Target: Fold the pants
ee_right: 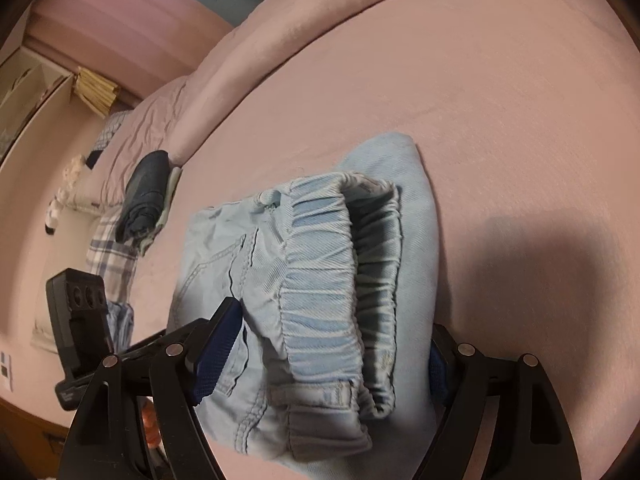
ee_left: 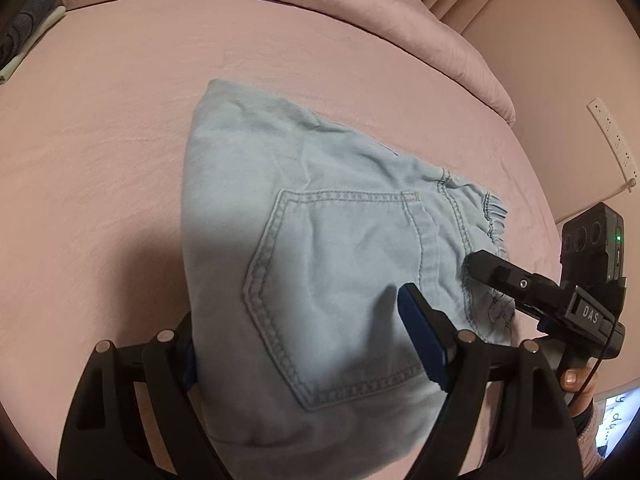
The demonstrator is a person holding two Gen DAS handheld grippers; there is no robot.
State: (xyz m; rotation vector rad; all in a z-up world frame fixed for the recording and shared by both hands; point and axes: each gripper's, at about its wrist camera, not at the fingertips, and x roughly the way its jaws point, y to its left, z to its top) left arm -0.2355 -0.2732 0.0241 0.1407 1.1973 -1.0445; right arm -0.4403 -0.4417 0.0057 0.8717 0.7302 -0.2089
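The pants [ee_left: 320, 280], light blue denim, lie folded into a compact bundle on the pink bed [ee_left: 120, 140], and both tools straddle it from opposite sides, which reads as squaring up or letting go of a finished fold rather than starting a new one. The left hand-held gripper [ee_left: 304, 344] has its jaws wide apart, one blue pad over the back pocket [ee_left: 320, 288] and the other beside the bundle's edge, with the cloth between them but not pinched. The right hand-held gripper [ee_right: 328, 352] also stands apart with its jaws just opening, the gathered waistband [ee_right: 320, 280] between the pads and no pad pressing on it. Judging by the neat stack, the fold looks nearly or fully done. The left wrist view shows the pocket face of the bundle, the frayed hem end, and the other tool coming in from the right with a fingertip on its handle; it also catches a white power strip [ee_left: 612, 140] on the wall. The right wrist view alone shows the elastic waistband doubled over on top and the layer beneath it, plus a rolled dark garment [ee_right: 146, 196] and checked cloth [ee_right: 112, 260] farther up the bed, near a pink quilt [ee_right: 280, 40].
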